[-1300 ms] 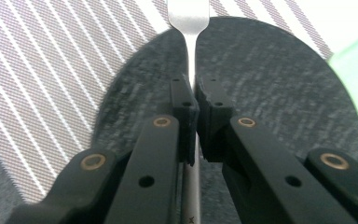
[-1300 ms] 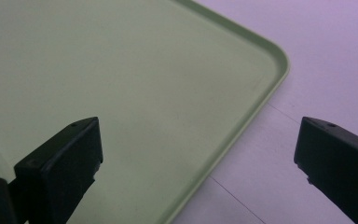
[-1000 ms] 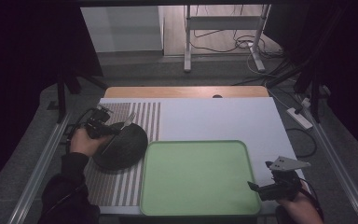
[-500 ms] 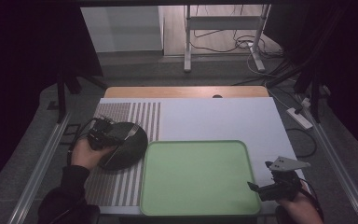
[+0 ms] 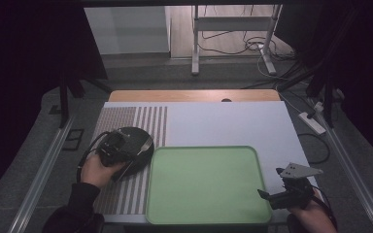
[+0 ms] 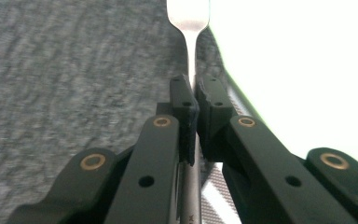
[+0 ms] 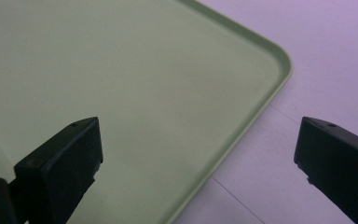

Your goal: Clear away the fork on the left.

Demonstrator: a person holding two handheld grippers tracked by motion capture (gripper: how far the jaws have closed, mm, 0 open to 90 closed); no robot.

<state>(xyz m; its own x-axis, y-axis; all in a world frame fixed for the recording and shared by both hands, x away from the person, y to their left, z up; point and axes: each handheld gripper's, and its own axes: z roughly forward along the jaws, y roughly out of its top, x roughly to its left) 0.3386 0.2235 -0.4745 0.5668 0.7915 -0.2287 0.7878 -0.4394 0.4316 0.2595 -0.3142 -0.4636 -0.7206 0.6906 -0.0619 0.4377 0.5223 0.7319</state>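
- One fork [image 6: 189, 28] is the thing in hand: the left gripper [image 6: 192, 100] has its jaws clamped tight on the slim metal handle, with the wider neck of the fork reaching to the top middle of the left gripper view.
- In the high view the fork [image 5: 146, 145] sits left of centre, over the right edge of a dark round plate [image 5: 134, 137], just left of the green tray [image 5: 209, 213].
- It looks stiff, light and smooth, so it is likely to slip or swivel between the pads. A grip across the flat of the handle, near mid-length as here, should keep it from pivoting.
- The plate lies on the striped part of the mat [image 5: 126, 194], at the left of the frame; the tray's bright edge [image 6: 233, 84] runs along the right of the left gripper view.
- The right gripper [image 5: 272, 196] hovers at the lower right, beside the tray's corner [image 7: 279, 56], its jaws spread wide with nothing between them.
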